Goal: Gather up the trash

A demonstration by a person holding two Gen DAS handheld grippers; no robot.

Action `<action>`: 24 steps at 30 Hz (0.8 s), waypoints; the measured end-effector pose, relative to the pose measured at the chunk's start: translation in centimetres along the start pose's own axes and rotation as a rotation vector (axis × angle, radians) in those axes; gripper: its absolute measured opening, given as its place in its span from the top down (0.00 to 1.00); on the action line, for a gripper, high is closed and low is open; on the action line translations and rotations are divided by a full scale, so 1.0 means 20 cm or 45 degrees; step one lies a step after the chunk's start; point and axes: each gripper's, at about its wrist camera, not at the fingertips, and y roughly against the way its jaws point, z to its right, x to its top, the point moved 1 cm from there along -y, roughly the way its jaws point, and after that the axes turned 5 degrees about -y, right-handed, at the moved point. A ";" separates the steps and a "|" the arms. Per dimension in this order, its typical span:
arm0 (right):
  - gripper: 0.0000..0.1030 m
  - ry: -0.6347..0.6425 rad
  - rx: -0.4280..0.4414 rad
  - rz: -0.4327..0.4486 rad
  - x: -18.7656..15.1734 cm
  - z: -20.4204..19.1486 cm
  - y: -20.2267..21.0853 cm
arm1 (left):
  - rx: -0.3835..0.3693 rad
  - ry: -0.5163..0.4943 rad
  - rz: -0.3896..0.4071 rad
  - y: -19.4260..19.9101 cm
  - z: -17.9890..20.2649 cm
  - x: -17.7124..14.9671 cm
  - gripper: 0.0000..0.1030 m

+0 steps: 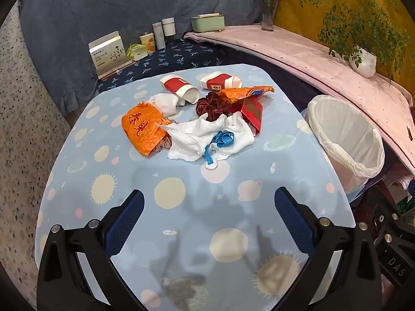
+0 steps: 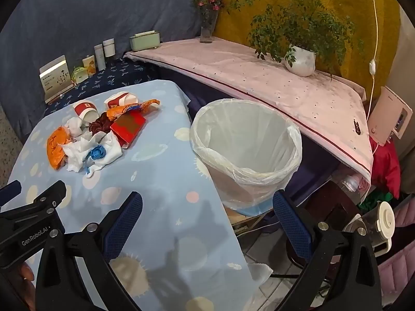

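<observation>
One planet-print tablecloth (image 1: 181,207) bears litter beside a lined bin (image 2: 246,145).

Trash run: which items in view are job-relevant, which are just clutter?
Job:
paper cups
orange wrappers
tissues
red box
blue ribbon
lined bin

Lying about:
potted plant
flower vase
green box
jars
</observation>
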 end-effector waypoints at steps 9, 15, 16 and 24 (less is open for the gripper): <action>0.06 -0.007 0.014 0.003 0.02 0.02 0.01 | 0.009 -0.012 0.020 0.03 -0.02 0.01 0.07; 0.06 0.004 0.014 0.011 0.04 -0.03 0.00 | 0.015 0.009 0.021 0.02 0.02 0.02 0.07; 0.06 -0.005 0.024 0.019 0.03 -0.01 0.01 | 0.016 0.015 0.021 0.02 0.02 0.02 0.07; 0.06 -0.009 0.022 0.025 0.04 0.00 0.02 | 0.015 0.023 0.021 0.02 0.00 0.02 0.07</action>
